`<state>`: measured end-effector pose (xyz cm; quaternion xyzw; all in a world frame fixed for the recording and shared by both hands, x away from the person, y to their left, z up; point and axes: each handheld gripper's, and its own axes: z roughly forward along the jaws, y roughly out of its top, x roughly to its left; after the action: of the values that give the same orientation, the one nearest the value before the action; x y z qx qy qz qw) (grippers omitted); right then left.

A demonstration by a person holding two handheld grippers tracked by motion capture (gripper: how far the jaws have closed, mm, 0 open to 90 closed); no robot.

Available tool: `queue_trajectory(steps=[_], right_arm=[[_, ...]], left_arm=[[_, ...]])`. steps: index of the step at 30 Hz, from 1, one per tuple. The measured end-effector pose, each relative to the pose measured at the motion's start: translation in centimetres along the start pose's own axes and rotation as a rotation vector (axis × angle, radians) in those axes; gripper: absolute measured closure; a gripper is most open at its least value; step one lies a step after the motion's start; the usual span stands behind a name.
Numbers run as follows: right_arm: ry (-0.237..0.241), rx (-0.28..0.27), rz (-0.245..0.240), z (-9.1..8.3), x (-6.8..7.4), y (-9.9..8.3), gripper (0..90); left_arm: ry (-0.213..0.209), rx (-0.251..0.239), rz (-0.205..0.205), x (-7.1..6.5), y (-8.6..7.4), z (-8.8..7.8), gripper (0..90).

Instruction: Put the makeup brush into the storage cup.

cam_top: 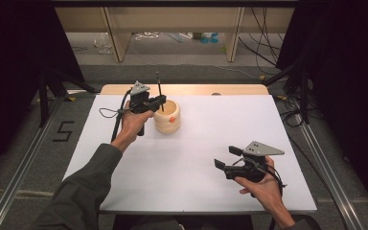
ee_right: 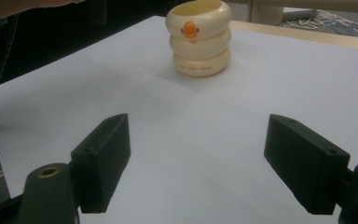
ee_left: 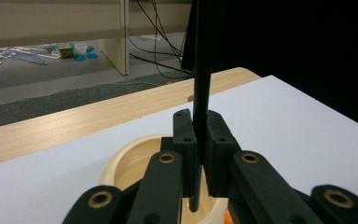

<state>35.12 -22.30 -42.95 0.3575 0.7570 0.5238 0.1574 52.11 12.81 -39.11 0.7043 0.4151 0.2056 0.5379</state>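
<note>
A cream ringed holder (cam_top: pixel 167 116) with an orange knob on its side stands at the back left of the white table; it also shows as the holder (ee_right: pixel 199 37) and, from above its rim, the holder (ee_left: pixel 129 161). My left gripper (cam_top: pixel 159 99) is shut on a thin black pen (cam_top: pixel 158 85) held upright over the holder's left rim. In the left gripper view the pen (ee_left: pixel 201 93) runs up between the pads of the left gripper (ee_left: pixel 198 140), with its lower tip just above the holder's mouth. My right gripper (cam_top: pixel 226 157) rests near the front right, open and empty, jaws wide apart as the right gripper (ee_right: pixel 209 163).
The white board (cam_top: pixel 191 158) covers a wooden table whose bare strip (cam_top: pixel 191 89) shows at the back. Wooden shelf legs, cables and small items lie on the floor behind. Dark curtains and metal rails flank both sides.
</note>
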Motion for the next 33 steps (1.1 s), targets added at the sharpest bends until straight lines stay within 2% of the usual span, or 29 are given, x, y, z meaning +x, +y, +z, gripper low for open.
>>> queue_trajectory(steps=[2,4,11,13,14,16,19,20,23,26,32,33], right_arm=[[0.002,-0.001,0.000,0.0,0.0,0.0,23.6],[0.011,0.012,0.019,0.0,0.1,0.0,23.6],[-0.001,0.026,0.007,-0.1,0.0,0.0,23.6],[-0.002,0.025,0.006,-0.1,0.0,0.0,23.6],[-0.002,0.023,0.000,-0.1,0.0,0.0,23.6],[0.016,0.014,0.018,0.1,0.1,-0.1,23.6],[0.016,0.014,0.019,0.1,0.1,-0.1,23.6],[0.004,0.032,0.010,-0.1,0.1,0.0,23.6],[0.000,0.023,-0.002,-0.1,0.0,0.0,23.6],[0.017,0.017,0.020,0.1,0.1,-0.1,23.6],[0.021,0.017,0.022,0.1,0.1,-0.1,23.6],[0.006,0.004,0.001,0.2,0.0,-0.1,23.6]], left_arm=[[0.007,0.000,-0.005,0.2,-0.1,0.1,84.6],[0.010,-0.003,-0.011,0.4,-0.1,0.3,84.6],[0.021,-0.001,-0.027,0.6,-0.2,0.8,84.6],[0.023,0.005,-0.025,0.6,-0.2,0.9,84.7],[0.023,0.012,-0.011,0.7,-0.2,1.0,84.7],[0.024,0.006,-0.026,0.7,0.2,1.2,84.7],[0.018,0.000,-0.017,0.5,0.6,1.3,84.7],[0.018,0.000,-0.017,0.5,0.6,1.3,84.7],[0.026,0.007,-0.014,0.5,0.5,1.4,84.6],[0.028,0.012,-0.015,0.5,0.4,1.5,84.7],[0.027,0.021,-0.013,0.5,0.2,1.8,84.6],[0.026,0.022,-0.019,0.5,0.1,1.9,84.6]])
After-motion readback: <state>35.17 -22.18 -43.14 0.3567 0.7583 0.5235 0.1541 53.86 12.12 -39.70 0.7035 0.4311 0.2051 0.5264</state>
